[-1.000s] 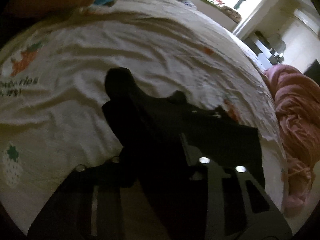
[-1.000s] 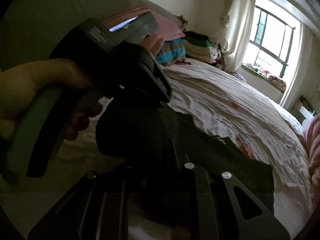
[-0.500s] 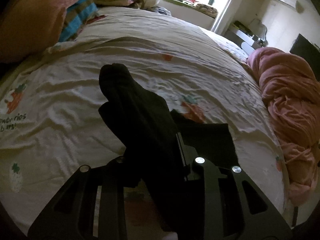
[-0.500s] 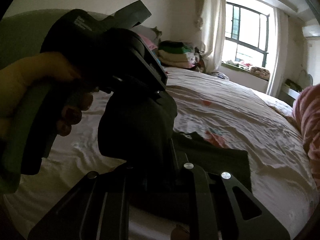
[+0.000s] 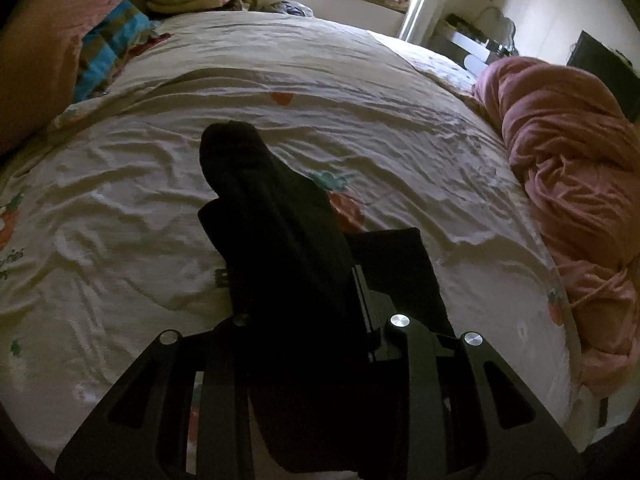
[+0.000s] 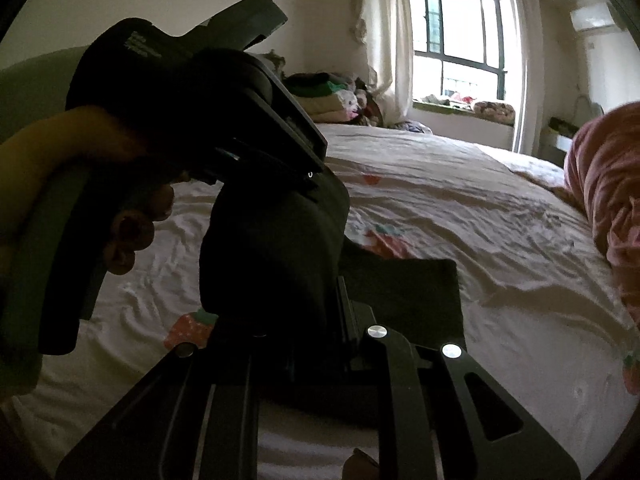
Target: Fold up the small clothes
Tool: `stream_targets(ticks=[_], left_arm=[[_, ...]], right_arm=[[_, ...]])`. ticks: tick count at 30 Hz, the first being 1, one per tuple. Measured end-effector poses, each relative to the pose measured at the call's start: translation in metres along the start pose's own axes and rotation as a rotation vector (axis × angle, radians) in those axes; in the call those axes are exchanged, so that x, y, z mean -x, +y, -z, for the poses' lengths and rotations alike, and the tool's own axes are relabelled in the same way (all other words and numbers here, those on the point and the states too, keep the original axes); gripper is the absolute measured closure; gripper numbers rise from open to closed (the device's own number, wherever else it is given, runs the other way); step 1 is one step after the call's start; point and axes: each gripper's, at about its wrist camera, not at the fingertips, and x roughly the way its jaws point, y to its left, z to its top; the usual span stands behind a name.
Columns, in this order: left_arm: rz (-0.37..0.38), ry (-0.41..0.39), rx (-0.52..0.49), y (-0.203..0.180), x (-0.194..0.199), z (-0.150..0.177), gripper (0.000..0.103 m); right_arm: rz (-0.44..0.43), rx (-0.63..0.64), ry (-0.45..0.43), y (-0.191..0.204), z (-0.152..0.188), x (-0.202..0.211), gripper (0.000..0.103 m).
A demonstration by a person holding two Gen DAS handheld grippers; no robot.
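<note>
The fold is only partly made: a dark garment [image 5: 280,240] hangs lifted above the strawberry-print bed sheet [image 5: 120,200], its lower part lying flat; laying it over and smoothing remain. The left gripper [image 5: 304,280] and right gripper [image 6: 304,300] each pinch its bunched edge, jaws narrow. A pink blanket [image 5: 568,168] lies beside; folded clothes [image 6: 320,96] sit near the window [image 6: 456,36].

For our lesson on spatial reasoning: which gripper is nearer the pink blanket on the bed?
Right. The right gripper has the pink blanket off to its right; the left gripper holds the dark garment on its other side, farther away.
</note>
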Motion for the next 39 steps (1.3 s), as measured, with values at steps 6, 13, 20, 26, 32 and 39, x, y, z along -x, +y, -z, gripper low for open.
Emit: stream_targets(ticks=[6, 13, 20, 26, 32, 39], left_arm=[[0.003, 0.036, -0.022, -0.017, -0.018, 0.003, 0.079], [0.004, 0.077, -0.04, -0.032, -0.042, 0.008, 0.07], [-0.012, 0.101, -0.047, -0.042, -0.059, 0.007, 0.06], [0.008, 0.107, -0.018, -0.043, -0.064, 0.003, 0.027], [0.04, 0.069, -0.001, -0.038, -0.049, 0.008, 0.025], [0.064, 0.025, 0.058, -0.011, -0.034, 0.023, 0.025]], right_arm=[[0.005, -0.035, 0.044, -0.016, 0.014, -0.005, 0.089], [-0.019, -0.139, 0.124, -0.042, 0.031, -0.014, 0.089], [-0.095, -0.261, 0.174, -0.064, 0.04, -0.019, 0.089], [-0.129, -0.363, 0.226, -0.078, 0.047, -0.022, 0.081], [-0.144, -0.456, 0.286, -0.094, 0.058, -0.024, 0.063], [-0.149, -0.463, 0.308, -0.097, 0.063, -0.016, 0.051]])
